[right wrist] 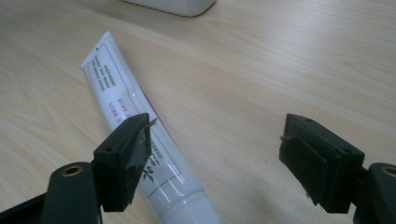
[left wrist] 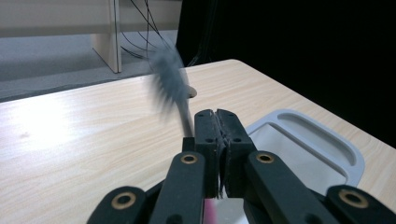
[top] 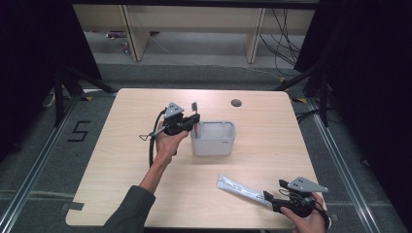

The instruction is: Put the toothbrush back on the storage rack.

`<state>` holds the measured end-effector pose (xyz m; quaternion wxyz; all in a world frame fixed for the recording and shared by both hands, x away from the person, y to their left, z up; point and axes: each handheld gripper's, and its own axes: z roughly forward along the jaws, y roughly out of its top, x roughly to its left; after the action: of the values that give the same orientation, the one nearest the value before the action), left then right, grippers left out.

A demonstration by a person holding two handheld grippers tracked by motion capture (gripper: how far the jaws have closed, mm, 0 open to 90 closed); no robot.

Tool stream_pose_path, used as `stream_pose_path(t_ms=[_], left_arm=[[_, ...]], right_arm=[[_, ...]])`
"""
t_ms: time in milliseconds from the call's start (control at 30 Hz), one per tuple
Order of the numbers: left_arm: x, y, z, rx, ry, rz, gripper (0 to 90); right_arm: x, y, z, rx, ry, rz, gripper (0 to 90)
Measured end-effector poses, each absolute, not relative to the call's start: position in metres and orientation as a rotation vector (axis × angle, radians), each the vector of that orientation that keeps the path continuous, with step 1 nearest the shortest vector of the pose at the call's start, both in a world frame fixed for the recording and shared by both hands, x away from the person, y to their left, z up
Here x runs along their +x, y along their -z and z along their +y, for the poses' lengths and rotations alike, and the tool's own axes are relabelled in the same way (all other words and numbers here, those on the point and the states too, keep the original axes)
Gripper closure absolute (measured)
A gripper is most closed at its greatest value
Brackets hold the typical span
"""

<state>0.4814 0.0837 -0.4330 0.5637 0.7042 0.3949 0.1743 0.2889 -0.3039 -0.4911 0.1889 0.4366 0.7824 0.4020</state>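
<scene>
Grey toothbrush (left wrist: 169, 81) pinched in left gripper (top: 196, 118) jaws over holder (top: 214, 139), not deposited. Right gripper (right wrist: 215, 154) jaws spread; toothpaste tube (right wrist: 135, 135) ungrasped, lower centre.

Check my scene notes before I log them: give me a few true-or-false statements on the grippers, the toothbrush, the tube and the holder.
1. The left gripper is shut on the toothbrush. True.
2. The toothbrush lies flat on the table. False: it is held up in the air, brush head upward, beside the white holder.
3. The right gripper is open. True.
4. The toothpaste tube stands inside the holder. False: it lies on the table, at the right gripper.
</scene>
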Motion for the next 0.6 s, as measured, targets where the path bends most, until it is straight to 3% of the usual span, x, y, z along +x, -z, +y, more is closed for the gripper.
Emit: stream_pose_path(t_ms=[433,600], left_arm=[[0.475,0.431,0.089,1.673,-0.406,0.937,85.4],[0.468,0.428,0.097,1.671,-0.389,0.980,77.6]], right_arm=[[0.289,0.491,-0.304,1.230,-1.129,2.204,25.2],[0.287,0.491,-0.303,1.291,-1.144,2.196,26.0]])
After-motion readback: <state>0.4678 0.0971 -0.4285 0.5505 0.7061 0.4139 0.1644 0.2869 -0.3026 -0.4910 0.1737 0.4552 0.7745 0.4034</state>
